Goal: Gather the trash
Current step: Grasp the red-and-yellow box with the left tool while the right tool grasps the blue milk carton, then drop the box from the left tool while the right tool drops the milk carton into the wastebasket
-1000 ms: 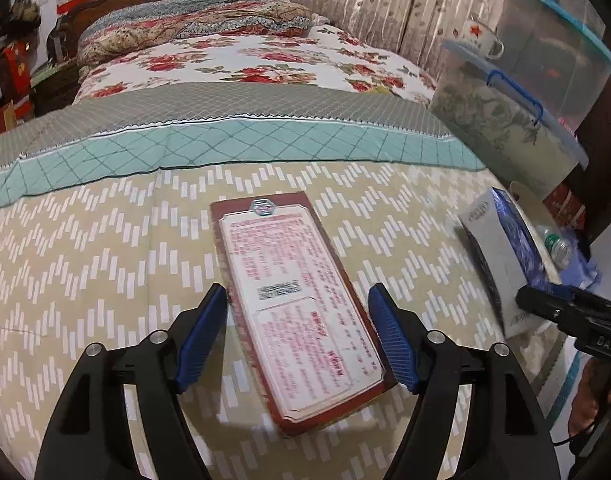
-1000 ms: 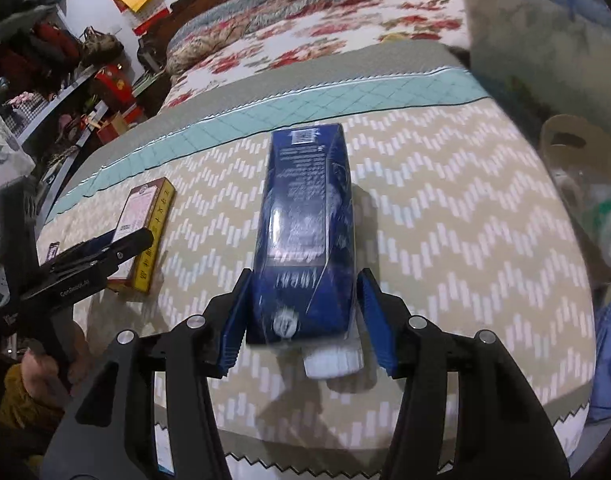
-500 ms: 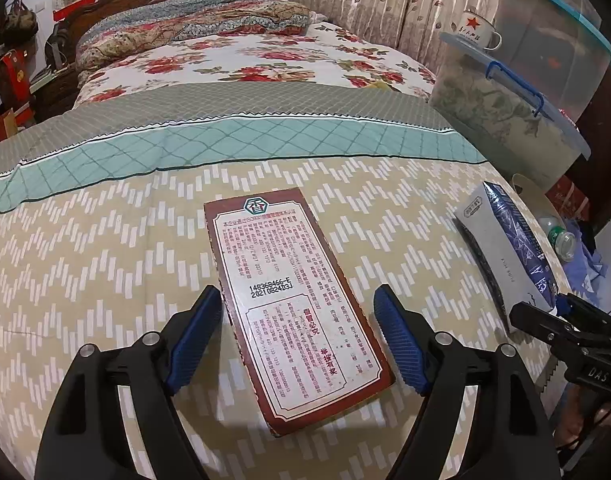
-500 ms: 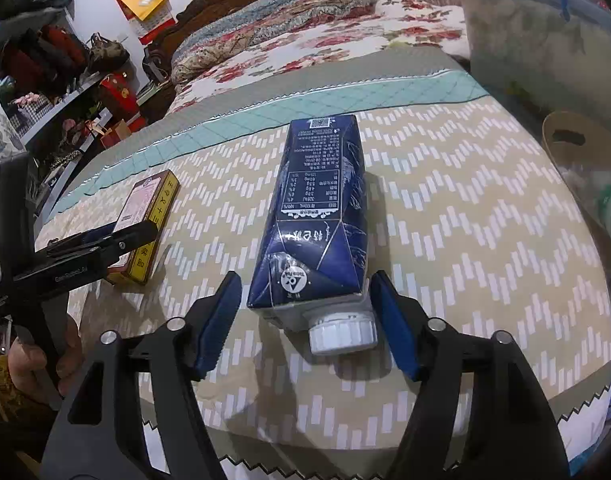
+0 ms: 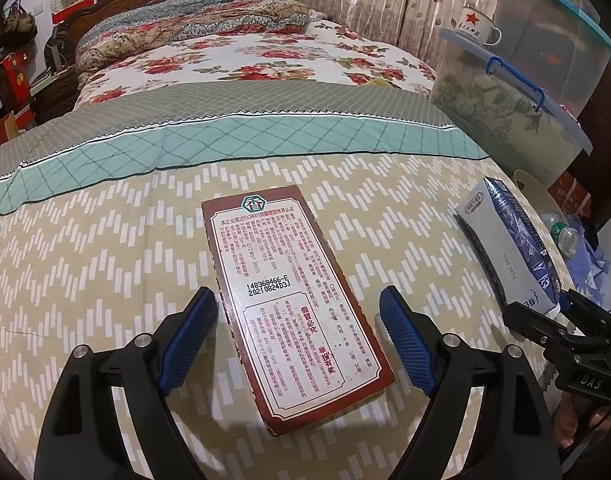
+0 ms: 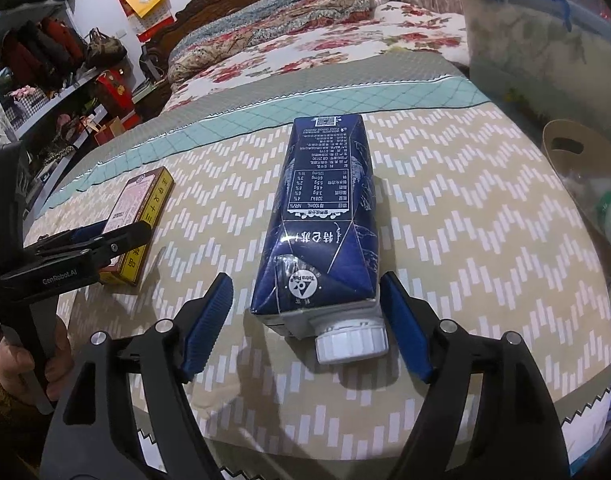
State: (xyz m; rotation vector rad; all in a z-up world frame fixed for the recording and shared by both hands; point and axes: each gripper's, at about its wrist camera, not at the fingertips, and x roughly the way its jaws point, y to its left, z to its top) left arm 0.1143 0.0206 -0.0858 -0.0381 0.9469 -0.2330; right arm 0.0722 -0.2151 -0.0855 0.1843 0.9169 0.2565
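Straddling trash on the bed (image 5: 85, 280), the left gripper (image 5: 297, 336) stands open around the box (image 5: 289, 304) at frame centre, the right gripper (image 6: 305, 320) open around the carton (image 6: 325, 224), perhaps brushing it; next, both must close and lift.

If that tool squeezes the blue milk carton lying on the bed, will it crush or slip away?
The milk carton looks like thin coated card, so its sides would probably dent under a hard squeeze. Its glossy skin may slide a little against the right tool, though the pads look textured. Lying flat on the soft bedspread with square sides, it seems unlikely to roll.
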